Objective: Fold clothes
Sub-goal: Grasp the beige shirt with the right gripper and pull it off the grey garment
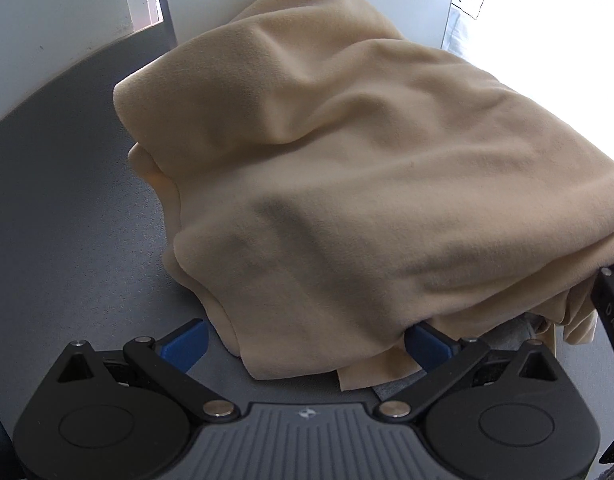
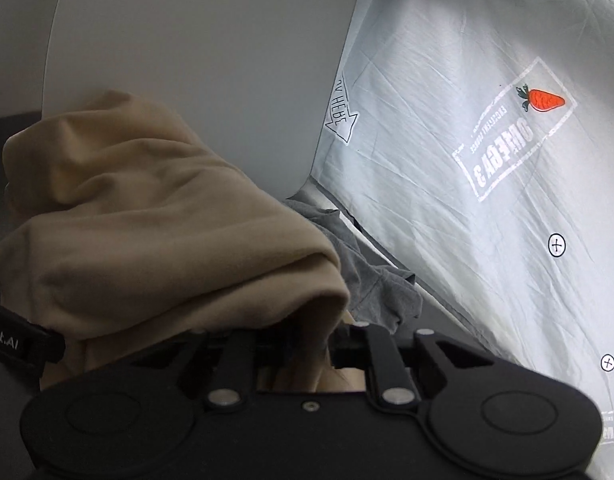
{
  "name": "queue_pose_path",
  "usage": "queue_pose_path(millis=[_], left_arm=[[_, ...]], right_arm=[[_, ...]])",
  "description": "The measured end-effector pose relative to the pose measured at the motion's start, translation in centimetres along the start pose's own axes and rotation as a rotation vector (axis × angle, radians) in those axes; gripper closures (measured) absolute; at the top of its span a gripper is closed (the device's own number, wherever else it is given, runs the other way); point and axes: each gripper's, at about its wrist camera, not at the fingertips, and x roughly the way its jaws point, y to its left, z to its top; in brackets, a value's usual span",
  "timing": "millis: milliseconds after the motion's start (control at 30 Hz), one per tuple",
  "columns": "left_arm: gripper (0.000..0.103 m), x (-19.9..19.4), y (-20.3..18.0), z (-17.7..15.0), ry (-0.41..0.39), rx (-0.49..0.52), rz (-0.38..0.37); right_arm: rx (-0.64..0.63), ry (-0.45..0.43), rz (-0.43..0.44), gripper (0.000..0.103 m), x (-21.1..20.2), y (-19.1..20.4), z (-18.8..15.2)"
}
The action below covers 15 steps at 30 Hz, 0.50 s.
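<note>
A beige fleece garment (image 1: pixel 347 168) lies in a thick folded pile on the grey table (image 1: pixel 67 220). My left gripper (image 1: pixel 307 340) stands open at its near edge. The blue pads (image 1: pixel 187 340) sit wide apart, and the right pad is partly tucked under a fold. In the right wrist view the same beige garment (image 2: pixel 147 240) fills the left half. My right gripper (image 2: pixel 307 344) has its fingers drawn close together on the garment's near right corner. Cloth runs between them and hides the tips.
A grey garment (image 2: pixel 371 280) lies under and to the right of the beige pile. A white printed sheet (image 2: pixel 487 140) with a carrot logo rises at the right. A white panel (image 2: pixel 207 40) stands behind the pile. A black strap (image 2: pixel 11 344) crosses the left edge.
</note>
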Motion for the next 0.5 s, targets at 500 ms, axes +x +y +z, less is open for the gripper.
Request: queue_pose_path(millis=[500], left_arm=[[0.0,-11.8,-5.8,-6.9,-0.194,0.137,-0.029]], right_arm=[[0.015,-0.345,-0.551,0.088,-18.9,-8.6,-4.2]])
